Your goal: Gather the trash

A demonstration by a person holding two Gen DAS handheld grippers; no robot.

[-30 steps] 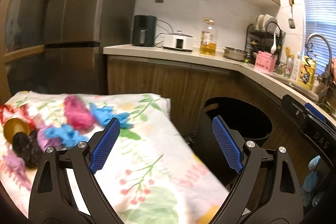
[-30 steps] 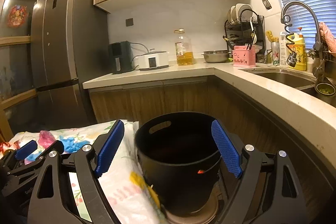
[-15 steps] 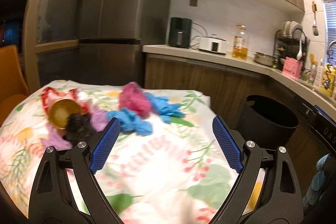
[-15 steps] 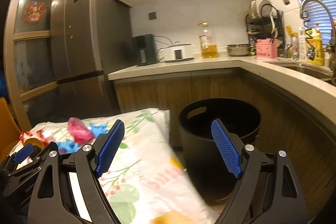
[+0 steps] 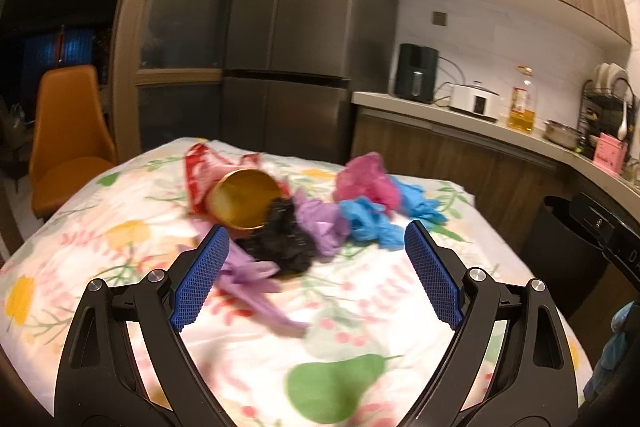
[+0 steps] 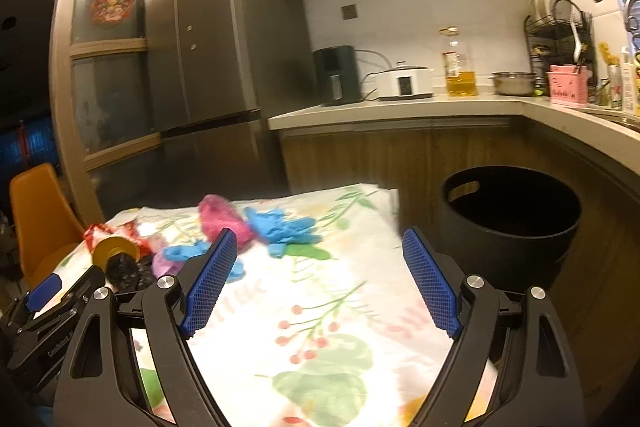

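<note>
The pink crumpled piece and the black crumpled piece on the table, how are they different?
The pink crumpled piece lies farther back on the floral tablecloth, beside blue trash; the black crumpled piece sits nearer the left gripper, right at the mouth of the tipped gold cup. Pink is bright, black dark. Both are loose wads, and neither is gripped.

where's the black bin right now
In the right wrist view the black bin stands on the floor at right, between the floral-clothed table and the wooden counter cabinets.
</note>
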